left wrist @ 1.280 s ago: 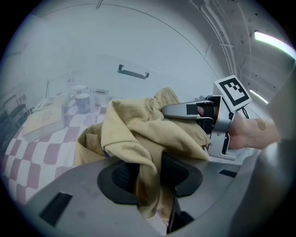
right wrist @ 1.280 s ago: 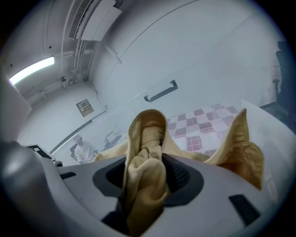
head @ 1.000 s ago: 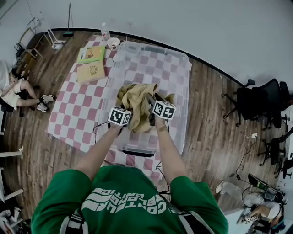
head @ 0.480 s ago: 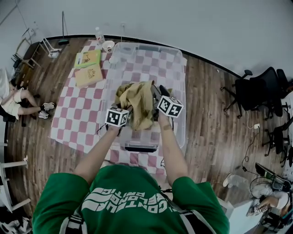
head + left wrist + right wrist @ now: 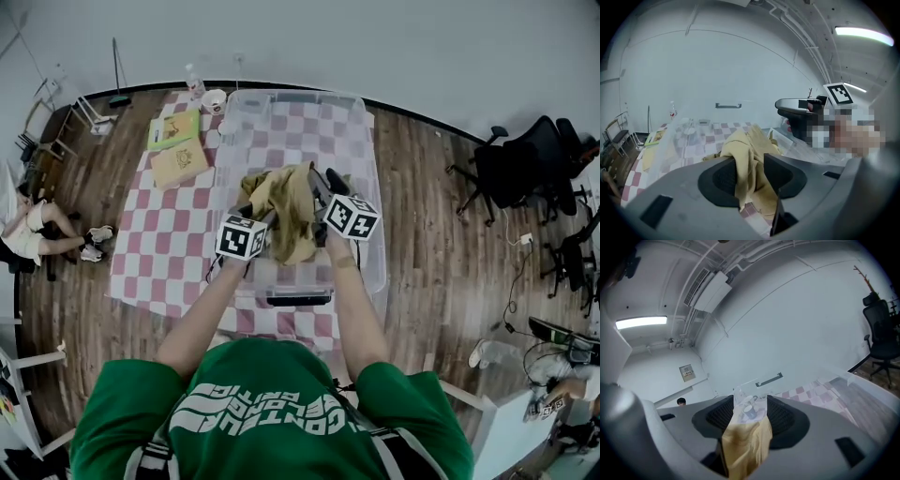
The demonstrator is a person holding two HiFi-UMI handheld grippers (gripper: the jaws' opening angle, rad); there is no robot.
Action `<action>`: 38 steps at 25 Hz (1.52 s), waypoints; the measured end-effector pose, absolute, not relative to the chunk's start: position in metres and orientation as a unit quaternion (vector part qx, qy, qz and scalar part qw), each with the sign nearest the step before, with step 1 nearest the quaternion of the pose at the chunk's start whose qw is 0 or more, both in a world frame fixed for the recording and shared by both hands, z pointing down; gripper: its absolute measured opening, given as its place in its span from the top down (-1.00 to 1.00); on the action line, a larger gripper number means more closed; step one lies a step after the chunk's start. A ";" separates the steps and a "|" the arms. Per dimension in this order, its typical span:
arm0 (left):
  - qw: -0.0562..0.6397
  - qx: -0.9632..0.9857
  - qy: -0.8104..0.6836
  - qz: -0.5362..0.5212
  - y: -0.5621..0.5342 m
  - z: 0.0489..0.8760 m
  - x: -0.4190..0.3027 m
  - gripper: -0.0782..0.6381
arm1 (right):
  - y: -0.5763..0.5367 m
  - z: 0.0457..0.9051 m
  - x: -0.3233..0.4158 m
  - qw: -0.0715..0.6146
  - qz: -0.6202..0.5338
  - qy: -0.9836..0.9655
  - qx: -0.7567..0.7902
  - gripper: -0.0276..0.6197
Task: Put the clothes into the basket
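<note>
— Both my left tongs (image 5: 751, 176) and right tongs (image 5: 746, 418) pinch the tan cloth (image 5: 286, 208).
— Where is it?
— Over the basket (image 5: 367, 155); only the head view shows that.

A wood-plank floor (image 5: 441, 234) runs to a plain pale wall (image 5: 375, 47). Black office chairs (image 5: 511, 173) stand at the right. Overhead, a strip light (image 5: 641, 322) glows near an air-conditioning unit (image 5: 710, 289).
</note>
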State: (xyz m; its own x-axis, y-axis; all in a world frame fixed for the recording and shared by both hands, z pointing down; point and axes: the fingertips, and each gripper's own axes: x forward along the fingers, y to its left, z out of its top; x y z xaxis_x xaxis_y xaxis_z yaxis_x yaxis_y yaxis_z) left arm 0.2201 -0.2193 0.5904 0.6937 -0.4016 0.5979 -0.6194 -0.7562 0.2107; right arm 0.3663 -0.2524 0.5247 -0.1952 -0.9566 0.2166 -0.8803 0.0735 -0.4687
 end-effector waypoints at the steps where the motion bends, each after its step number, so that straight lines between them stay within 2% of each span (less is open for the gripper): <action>1: 0.205 0.898 -0.279 0.271 -0.217 0.588 0.219 0.37 | -0.250 0.522 0.364 0.076 -0.256 0.727 -0.633 0.26; 7: 0.213 0.913 -0.232 0.261 -0.205 0.566 0.210 0.37 | -0.235 0.506 0.347 0.084 -0.245 0.713 -0.651 0.26; 14: 0.258 0.929 -0.158 0.214 -0.185 0.539 0.198 0.37 | -0.219 0.484 0.309 0.092 -0.224 0.699 -0.673 0.26; 30: 0.202 0.955 -0.141 0.164 -0.219 0.505 0.092 0.37 | -0.209 0.457 0.213 0.093 -0.188 0.687 -0.696 0.27; 33: 0.195 0.958 -0.148 0.152 -0.229 0.503 0.066 0.44 | -0.214 0.456 0.184 0.089 -0.179 0.697 -0.689 0.49; 38: 0.189 0.960 -0.158 0.129 -0.244 0.498 0.023 0.65 | -0.223 0.458 0.138 0.077 -0.173 0.711 -0.677 0.78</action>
State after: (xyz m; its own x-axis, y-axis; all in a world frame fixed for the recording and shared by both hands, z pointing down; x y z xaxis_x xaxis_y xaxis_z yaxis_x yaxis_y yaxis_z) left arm 0.0230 -0.2439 0.4984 0.9163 -0.2551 0.3087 -0.3533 -0.8780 0.3229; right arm 0.1376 -0.2233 0.4577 -0.0721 -0.9896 0.1244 -0.9361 0.0240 -0.3509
